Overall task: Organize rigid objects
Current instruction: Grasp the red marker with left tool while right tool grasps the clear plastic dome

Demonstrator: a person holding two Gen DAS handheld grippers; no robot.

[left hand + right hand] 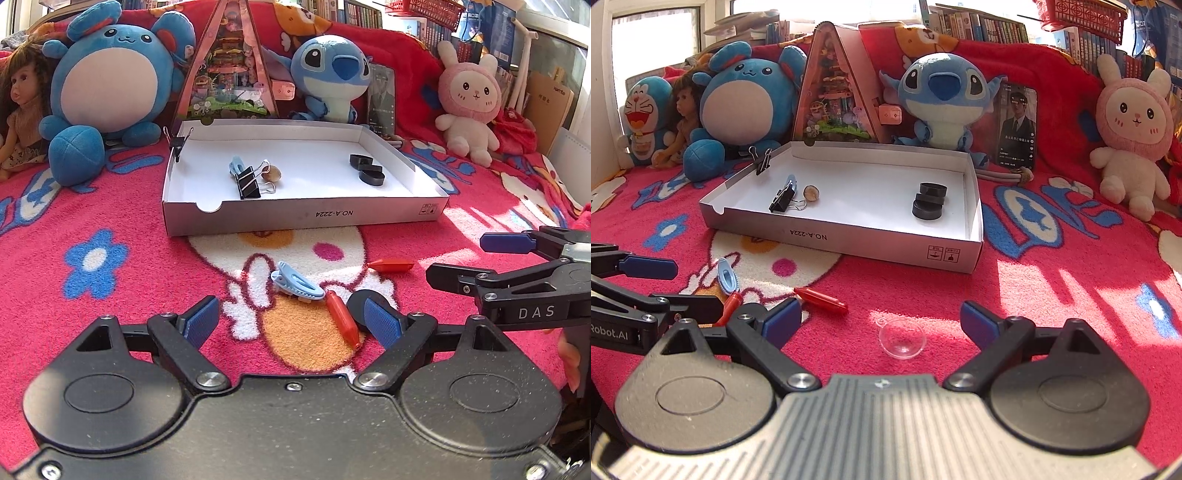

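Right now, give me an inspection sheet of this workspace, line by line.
Surface: red patterned blanket, sunlit at right.
Job's things: white box holds a black binder clip, a blue clip, a nut and three black discs; another binder clip grips its rim. On the blanket: blue clip, two red pegs, black disc, clear cup.
Clutter: plush toys, doll, phone.
Tongs: left tongs open; right tongs open around the cup, nothing gripped.
Cables: nothing seen.
Surroundings: bookshelves, red basket.
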